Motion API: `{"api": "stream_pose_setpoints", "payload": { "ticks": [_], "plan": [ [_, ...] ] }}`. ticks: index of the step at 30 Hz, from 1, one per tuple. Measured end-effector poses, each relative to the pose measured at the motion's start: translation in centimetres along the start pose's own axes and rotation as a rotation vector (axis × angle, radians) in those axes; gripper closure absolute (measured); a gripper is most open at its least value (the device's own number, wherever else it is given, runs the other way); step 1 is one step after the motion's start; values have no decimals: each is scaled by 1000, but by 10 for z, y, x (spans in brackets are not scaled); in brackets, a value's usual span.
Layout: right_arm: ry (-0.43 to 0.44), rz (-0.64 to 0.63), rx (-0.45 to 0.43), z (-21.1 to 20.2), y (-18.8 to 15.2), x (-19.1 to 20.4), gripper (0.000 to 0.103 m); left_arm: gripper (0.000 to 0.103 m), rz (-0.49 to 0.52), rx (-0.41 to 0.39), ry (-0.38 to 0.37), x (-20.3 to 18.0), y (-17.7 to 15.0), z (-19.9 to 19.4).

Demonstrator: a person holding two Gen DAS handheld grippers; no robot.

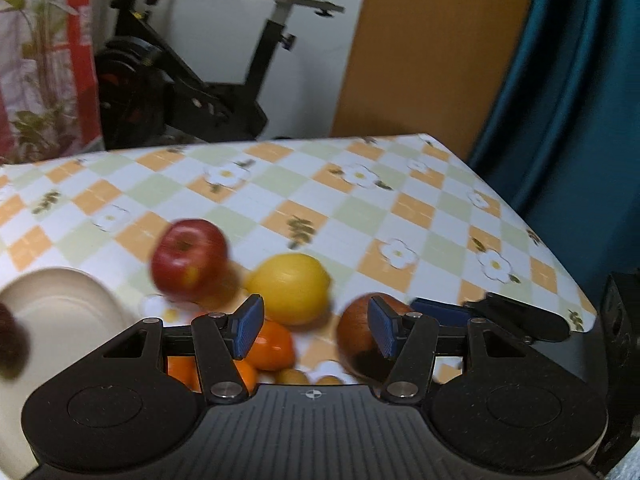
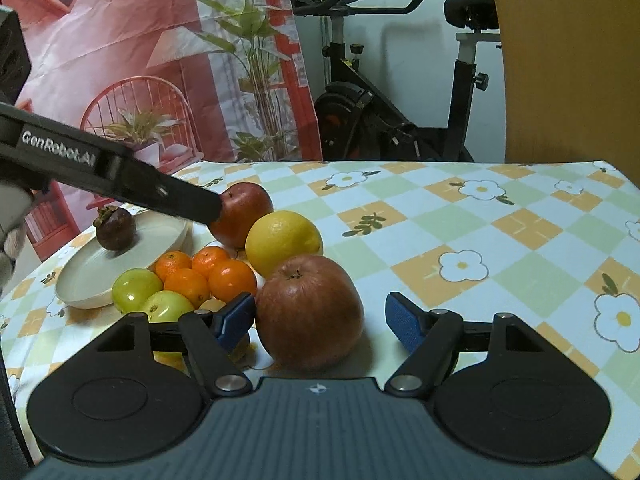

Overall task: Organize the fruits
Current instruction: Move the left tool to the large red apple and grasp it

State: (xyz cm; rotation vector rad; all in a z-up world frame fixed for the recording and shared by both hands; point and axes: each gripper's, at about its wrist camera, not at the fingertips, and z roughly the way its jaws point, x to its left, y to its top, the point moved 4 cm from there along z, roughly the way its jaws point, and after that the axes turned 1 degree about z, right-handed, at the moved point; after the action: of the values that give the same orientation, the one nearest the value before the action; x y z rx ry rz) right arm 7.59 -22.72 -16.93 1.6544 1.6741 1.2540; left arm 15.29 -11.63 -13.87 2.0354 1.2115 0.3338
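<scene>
Early in the sorting of fruit on a checked bench (image 2: 460, 220): only a dark mangosteen (image 2: 115, 227) sits on the cream plate (image 2: 80, 276) at the far left, while the rest lies in a loose heap on the cloth just right of it. Still to be placed, by the look of it, are four small oranges (image 2: 208, 276), two green fruits (image 2: 136, 290), a yellow lemon (image 2: 282, 242), a far red apple (image 2: 244, 212) and a large near apple (image 2: 310, 312). The right claw (image 2: 320, 322) stands wide, its blue pads either side of the near apple with a clear gap on the right, not yet gripping. The left claw (image 1: 316, 326), seen in its own blurred view, is partly open and holds nothing, hanging over the oranges and lemon. Seen from the right, its tip reaches to the far apple; whether it touches cannot be told.
</scene>
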Motion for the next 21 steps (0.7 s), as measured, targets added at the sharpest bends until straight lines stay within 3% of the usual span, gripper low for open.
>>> {"api": "stream_pose_setpoints", "payload": {
  "ticks": [4,12,21],
  "plan": [
    [9,-27,25,4,-1,4,28,43,-40,40,-52,-9,-6,16],
    [37,23,29,4,-3,-3,35,41,-11,65,-75,-27,-9,30],
    [53,48,30,4,-2,-5,35,40,19,85,-68,-37,-11,44]
  ]
}}
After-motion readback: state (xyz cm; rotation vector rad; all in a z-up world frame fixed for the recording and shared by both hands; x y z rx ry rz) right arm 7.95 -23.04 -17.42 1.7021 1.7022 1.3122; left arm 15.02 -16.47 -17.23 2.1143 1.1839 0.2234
